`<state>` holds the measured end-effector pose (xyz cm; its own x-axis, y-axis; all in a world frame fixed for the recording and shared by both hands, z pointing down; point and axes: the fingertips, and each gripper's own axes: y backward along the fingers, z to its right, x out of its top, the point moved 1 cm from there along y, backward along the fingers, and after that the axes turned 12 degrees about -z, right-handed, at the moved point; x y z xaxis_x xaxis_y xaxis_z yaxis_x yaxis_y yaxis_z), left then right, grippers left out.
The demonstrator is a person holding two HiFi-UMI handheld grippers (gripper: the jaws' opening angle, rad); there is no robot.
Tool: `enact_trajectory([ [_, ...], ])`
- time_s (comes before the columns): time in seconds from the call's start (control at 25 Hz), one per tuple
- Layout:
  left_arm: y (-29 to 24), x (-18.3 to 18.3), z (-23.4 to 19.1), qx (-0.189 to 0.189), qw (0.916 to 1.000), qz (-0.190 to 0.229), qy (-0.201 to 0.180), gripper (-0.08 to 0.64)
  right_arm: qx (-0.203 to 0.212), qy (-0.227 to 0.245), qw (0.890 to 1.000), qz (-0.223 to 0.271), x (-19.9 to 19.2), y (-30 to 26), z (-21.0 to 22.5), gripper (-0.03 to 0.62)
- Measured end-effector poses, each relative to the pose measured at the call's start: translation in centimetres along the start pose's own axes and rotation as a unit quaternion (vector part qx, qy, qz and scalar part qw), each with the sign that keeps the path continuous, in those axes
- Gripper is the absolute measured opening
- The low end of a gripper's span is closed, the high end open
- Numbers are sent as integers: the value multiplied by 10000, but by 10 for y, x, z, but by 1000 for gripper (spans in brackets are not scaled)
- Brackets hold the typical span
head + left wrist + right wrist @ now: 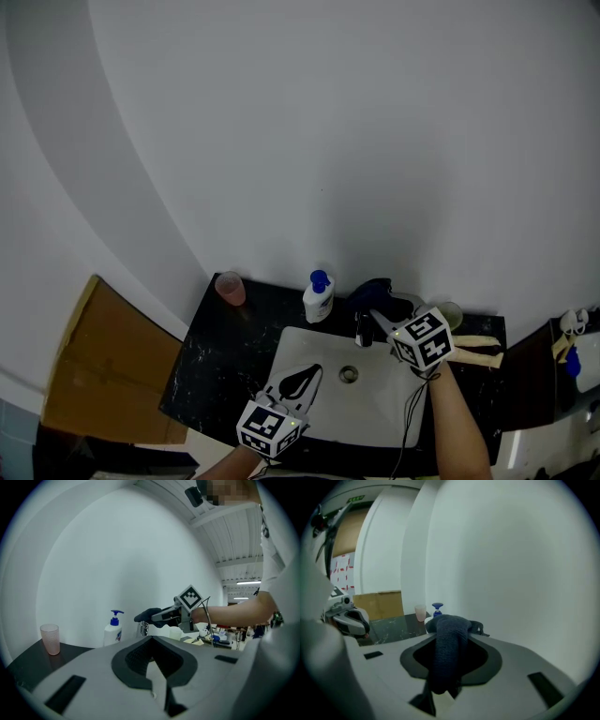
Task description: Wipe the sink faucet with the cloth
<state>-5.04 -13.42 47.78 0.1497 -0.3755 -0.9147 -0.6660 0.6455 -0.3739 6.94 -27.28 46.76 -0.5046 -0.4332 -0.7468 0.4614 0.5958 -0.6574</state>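
Holding a dark blue cloth (377, 292) at the faucet (363, 330) with the right gripper (382, 317).
The right fingers are clenching the cloth, which is bunching just over the faucet's top at the back of the white sink (298, 345); contact is unclear. The left gripper (305, 378) is hovering over the sink bowl, its fingers closed together on nothing. A soap bottle (319, 298) and a pink cup (230, 288) are standing on the black surface (220, 361), left of the faucet.

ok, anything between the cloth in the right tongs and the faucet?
Nothing visible. The cloth sits just above the faucet in the right tongs; contact can't be judged. The soap bottle stands clear beside it, and the left tongs are over the sink basin.
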Motion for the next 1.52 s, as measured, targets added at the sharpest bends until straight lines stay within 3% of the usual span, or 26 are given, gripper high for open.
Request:
enact_trajectory([
  [0.16,2,-1,-6,66,10000,-30,38,0,-194,-252,9994,-125,13,-18,33,127],
  [0.4,3,-1,-8,78,10000,-21,42,0,-697,-128,9975,40,16,-21,45,127],
  [0.48,3,-1,-7,58,10000,-15,37,0,-538,31,9985,112,13,-13,28,127],
  [0.64,0,-1,-6,5,10000,6,53,0,188,375,9991,-46,3,1,-11,127],
  [0.84,-3,0,-5,-29,10000,21,68,0,562,639,9955,-419,-1,0,-17,127],
  [0.96,0,0,-7,4,10000,22,79,0,299,474,9979,-320,8,-11,2,127],
  [1.16,5,1,-8,74,9999,36,85,0,-523,-46,9985,-167,20,-30,53,127],
  [1.28,8,1,-9,92,9999,52,102,0,-612,-109,9978,-210,21,-32,56,127],
  [1.52,10,1,-3,26,9999,98,63,0,150,232,9993,-233,7,-5,2,127],
])
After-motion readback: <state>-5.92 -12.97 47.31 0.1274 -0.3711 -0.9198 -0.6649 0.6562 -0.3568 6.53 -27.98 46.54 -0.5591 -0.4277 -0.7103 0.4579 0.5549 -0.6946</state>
